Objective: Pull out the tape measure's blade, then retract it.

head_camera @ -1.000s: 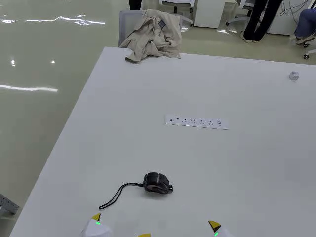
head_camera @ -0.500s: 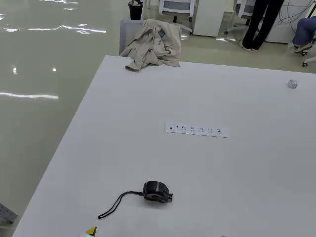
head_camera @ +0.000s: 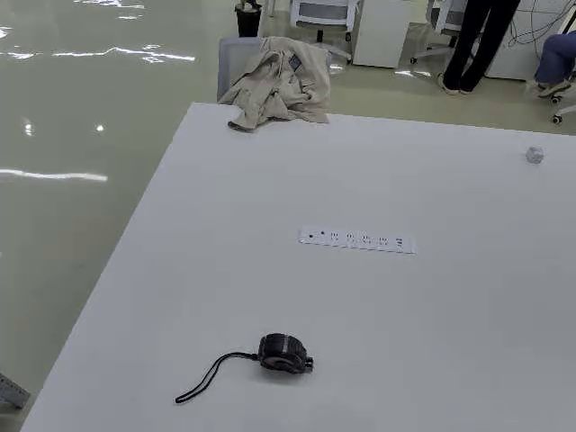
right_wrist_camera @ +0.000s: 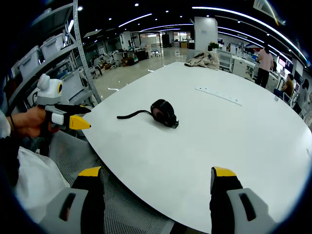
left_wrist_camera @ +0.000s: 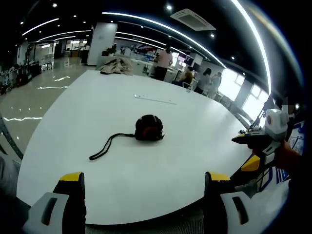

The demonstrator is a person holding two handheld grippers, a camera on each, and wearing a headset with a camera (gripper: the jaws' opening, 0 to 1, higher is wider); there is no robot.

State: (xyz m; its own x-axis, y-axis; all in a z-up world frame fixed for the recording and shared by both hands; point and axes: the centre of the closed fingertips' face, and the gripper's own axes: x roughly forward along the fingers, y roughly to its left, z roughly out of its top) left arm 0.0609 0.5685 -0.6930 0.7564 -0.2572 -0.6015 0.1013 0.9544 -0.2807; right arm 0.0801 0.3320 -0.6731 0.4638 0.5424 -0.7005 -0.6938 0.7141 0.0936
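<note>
black round tape measure [head_camera: 285, 353] with strap lies on white table [head_camera: 378, 297]. left gripper [left_wrist_camera: 145, 177], right gripper [right_wrist_camera: 156, 171]: jaws spread wide, empty, at table's near edge.

Light is bright and even from overhead: long white ceiling strips [left_wrist_camera: 146, 19] streak across my two gripper views, and the glossy pale green floor [head_camera: 81, 108] throws hard glare. The white matte tabletop [head_camera: 378, 306] looks evenly lit; the small black tape measure [head_camera: 285, 352] casts only a faint shadow. Fisheye bending curves the table edges.
</note>
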